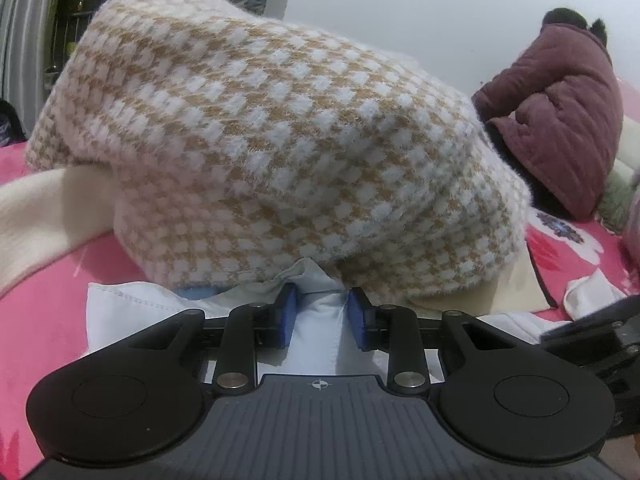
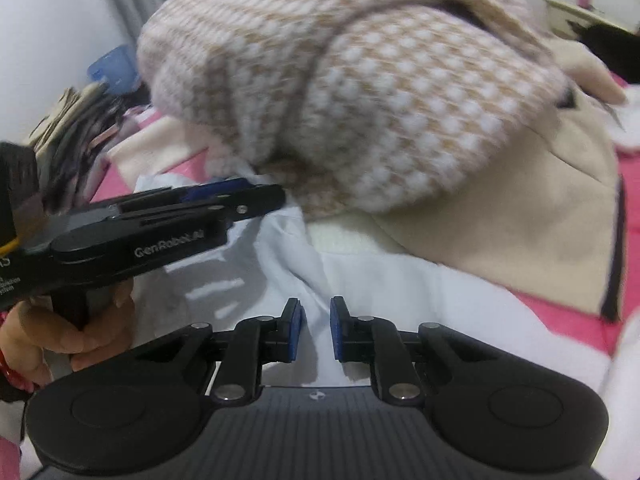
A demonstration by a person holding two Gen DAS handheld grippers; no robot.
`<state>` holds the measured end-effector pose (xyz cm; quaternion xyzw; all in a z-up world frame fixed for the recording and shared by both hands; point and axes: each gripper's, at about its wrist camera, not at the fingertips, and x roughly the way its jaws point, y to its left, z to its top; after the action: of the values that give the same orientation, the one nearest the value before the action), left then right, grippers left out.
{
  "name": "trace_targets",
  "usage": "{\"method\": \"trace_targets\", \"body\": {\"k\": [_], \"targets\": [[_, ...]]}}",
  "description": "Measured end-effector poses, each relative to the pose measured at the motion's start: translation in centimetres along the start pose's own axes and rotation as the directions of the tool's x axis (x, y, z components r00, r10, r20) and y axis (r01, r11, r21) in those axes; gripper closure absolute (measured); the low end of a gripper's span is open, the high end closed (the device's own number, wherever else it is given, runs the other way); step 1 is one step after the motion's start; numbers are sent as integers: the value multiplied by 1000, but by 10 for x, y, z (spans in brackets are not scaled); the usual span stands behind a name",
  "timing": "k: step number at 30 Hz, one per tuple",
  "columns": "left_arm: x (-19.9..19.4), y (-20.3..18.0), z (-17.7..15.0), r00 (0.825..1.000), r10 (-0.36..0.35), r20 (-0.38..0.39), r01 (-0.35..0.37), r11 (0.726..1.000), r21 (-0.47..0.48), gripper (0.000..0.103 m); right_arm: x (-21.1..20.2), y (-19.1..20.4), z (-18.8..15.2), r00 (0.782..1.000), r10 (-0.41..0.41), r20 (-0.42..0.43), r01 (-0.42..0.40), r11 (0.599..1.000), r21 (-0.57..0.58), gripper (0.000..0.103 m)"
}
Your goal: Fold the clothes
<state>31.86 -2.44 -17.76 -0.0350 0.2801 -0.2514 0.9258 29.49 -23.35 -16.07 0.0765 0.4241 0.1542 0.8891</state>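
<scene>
A fuzzy tan-and-white houndstooth sweater (image 1: 260, 140) is heaped on a white shirt (image 1: 120, 308) spread over the pink bed cover (image 1: 40, 340). My left gripper (image 1: 322, 316) is shut on a bunched fold of the white shirt right at the sweater's lower edge. In the right wrist view the sweater (image 2: 380, 100) is blurred, and the left gripper (image 2: 276, 196) reaches in from the left, held by a hand (image 2: 80, 328). My right gripper (image 2: 317, 328) sits low over the white shirt (image 2: 400, 280), with its blue pads close together on a crease of the cloth.
A beige garment (image 2: 500, 240) lies under the sweater on the right. A cream knit piece (image 1: 32, 208) lies at the left. A maroon quilted jacket (image 1: 560, 112) is slumped at the back right. A pile of patterned clothes (image 2: 76, 128) and a blue object (image 2: 112, 66) sit at the far left.
</scene>
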Motion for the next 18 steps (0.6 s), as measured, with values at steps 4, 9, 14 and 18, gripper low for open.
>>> {"method": "trace_targets", "body": {"k": [4,9,14,18], "targets": [[0,-2,0,1000,15,-4,-15,1000,6,74,-33,-12,-13,999,30,19,-32,993,118,82],[-2,-11,6,999,31,-38,-30,999,12,71,-118,-29,-68,998,-18,62,-1,954,301,64],[-8,-15,15,997,37,-73,-37,999,-5,61,-202,-46,-124,993,-73,94,20,880,474,64],[-14,-17,22,995,59,-78,-58,998,16,57,-261,-66,-170,984,-148,100,55,786,616,61]]}}
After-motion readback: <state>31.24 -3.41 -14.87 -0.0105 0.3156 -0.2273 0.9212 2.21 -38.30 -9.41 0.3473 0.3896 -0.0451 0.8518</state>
